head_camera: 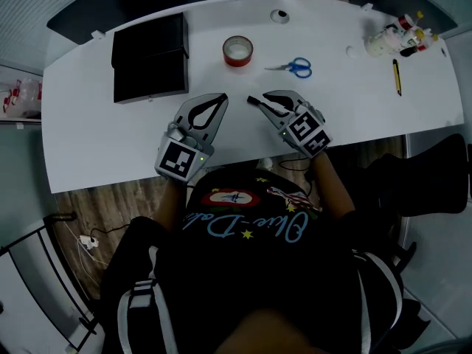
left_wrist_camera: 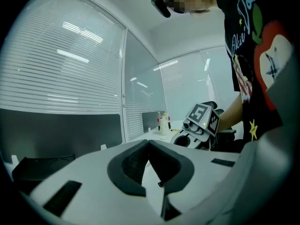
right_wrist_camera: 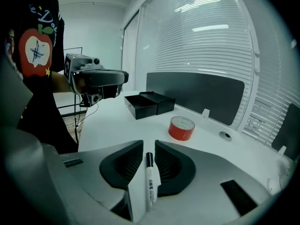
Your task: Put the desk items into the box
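An open black box [head_camera: 148, 57] sits at the desk's back left, also seen in the right gripper view [right_wrist_camera: 149, 104]. A red tape roll [head_camera: 237, 51] and blue scissors [head_camera: 293, 67] lie behind the grippers. My right gripper [head_camera: 256, 101] is shut on a white marker [right_wrist_camera: 150, 181] with a black cap, held lengthwise between its jaws [right_wrist_camera: 149, 148]. My left gripper [head_camera: 223, 98] sits just left of it, low over the desk's near middle, shut with nothing in it [left_wrist_camera: 149, 144].
A yellow pencil [head_camera: 397, 77] and a cluster of small white bottles [head_camera: 398, 39] sit at the desk's far right. A round cable hole [head_camera: 279, 15] is at the back edge. The person's torso is close against the near edge.
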Demonstrator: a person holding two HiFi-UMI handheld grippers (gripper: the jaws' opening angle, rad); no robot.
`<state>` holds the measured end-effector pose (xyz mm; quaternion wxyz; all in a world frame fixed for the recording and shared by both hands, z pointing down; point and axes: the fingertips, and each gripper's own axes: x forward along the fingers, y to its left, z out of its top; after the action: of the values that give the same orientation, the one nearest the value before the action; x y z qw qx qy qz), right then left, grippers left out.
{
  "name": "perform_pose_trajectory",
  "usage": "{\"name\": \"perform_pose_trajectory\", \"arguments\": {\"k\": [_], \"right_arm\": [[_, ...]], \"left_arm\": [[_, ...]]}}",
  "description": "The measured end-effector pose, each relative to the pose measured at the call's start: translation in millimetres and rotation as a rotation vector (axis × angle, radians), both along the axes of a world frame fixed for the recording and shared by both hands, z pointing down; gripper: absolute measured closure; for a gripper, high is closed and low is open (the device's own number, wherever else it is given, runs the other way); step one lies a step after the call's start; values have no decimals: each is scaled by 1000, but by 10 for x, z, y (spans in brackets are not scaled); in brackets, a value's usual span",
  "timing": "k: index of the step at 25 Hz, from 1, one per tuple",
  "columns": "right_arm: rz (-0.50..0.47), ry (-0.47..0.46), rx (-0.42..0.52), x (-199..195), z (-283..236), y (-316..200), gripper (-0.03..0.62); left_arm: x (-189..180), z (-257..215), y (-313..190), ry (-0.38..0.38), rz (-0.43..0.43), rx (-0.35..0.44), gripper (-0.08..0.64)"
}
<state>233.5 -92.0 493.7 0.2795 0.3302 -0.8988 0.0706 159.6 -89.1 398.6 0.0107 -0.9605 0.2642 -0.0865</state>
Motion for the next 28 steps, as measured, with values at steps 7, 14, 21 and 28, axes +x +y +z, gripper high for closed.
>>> {"name": "perform_pose_trajectory", "arguments": {"k": [7,14,21,28], "right_arm": [[-56,99,-28,10,269,11,505],[-99,179,-57,25,478,37,503],[-123,221,-90,63,709,66,503],[-136,255,-124,104,853,82,503]], "left_arm": [[-5,-37,-20,1,-14,17,571],[-64,-74,-21,3,-39,23,571],[-138,-128,12,8,-60,37,572],[-235,-123,12,-10,-89,40,571]]}}
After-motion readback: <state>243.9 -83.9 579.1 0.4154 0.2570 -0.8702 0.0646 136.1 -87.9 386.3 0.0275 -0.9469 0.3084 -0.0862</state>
